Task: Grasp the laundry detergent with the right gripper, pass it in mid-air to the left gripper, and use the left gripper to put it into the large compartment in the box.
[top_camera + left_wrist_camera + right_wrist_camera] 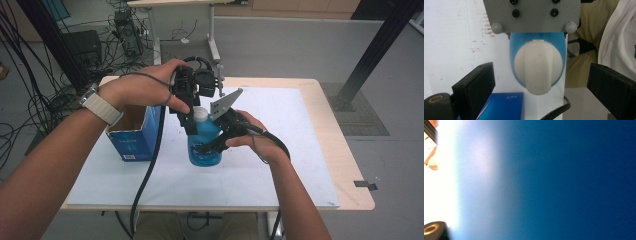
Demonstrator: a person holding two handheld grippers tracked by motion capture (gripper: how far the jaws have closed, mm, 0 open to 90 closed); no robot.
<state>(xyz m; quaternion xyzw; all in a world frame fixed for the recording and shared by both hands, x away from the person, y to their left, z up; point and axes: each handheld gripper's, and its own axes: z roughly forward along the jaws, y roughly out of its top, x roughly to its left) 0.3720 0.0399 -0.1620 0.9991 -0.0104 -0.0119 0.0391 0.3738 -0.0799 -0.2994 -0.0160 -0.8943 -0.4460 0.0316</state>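
On the tabletop (pixel 300 150), beside a blue box (pixel 134 134), stands the blue bottle (pixel 205 142). The right hand-held gripper (pixel 212 145) is clamped on its body; the left hand-held gripper (pixel 192 122) hangs over its white cap (pixel 537 66), jaws apart.

Lab or workshop: cable tangle (pixel 45 95) on grey floor, black frame post (pixel 372 50), bare desk (pixel 165 5).

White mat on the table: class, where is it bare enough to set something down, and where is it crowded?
Free: the white mat right of the blue plastic bottle, and its front strip. Crowded: the middle, where both grippers meet the bottle beside the open blue cardboard box.
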